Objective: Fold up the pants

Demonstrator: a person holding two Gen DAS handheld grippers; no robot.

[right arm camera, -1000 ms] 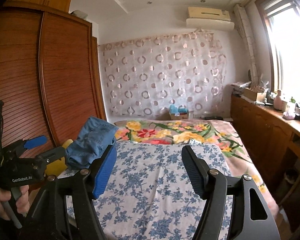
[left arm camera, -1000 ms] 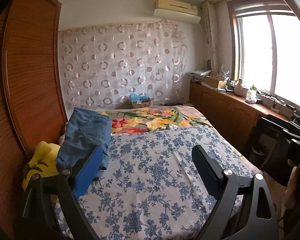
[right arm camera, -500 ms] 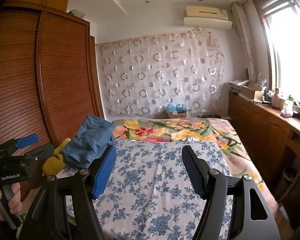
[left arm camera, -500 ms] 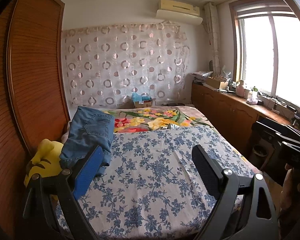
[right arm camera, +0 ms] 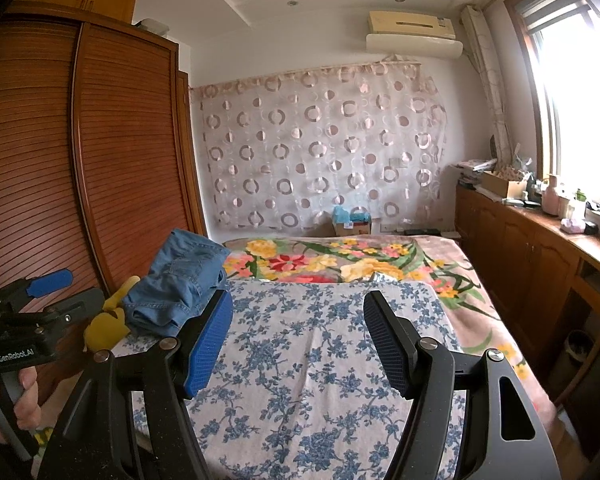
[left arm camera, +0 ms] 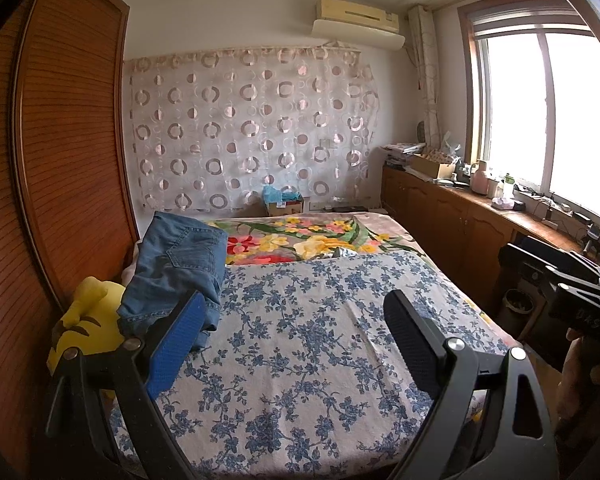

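Folded blue denim pants (left arm camera: 176, 268) lie in a stack at the left edge of the bed, partly over a yellow plush toy (left arm camera: 86, 332); they also show in the right wrist view (right arm camera: 180, 284). My left gripper (left arm camera: 296, 328) is open and empty, held back from the bed's near edge, well clear of the pants. My right gripper (right arm camera: 300, 336) is open and empty, also held above the near end of the bed. The left gripper's body shows at the left of the right wrist view (right arm camera: 24, 332).
The bed carries a blue-flowered sheet (left arm camera: 300, 340) and a bright floral blanket (left arm camera: 300, 240) behind it. A wooden wardrobe (left arm camera: 52, 160) stands close on the left. Low wooden cabinets (left arm camera: 452, 220) with clutter run under the window on the right. A box (left arm camera: 282, 202) sits by the patterned curtain.
Both grippers have drawn back from the bed and tilted upward a little, so more wall and ceiling show. The pants have not moved. Both stay open.
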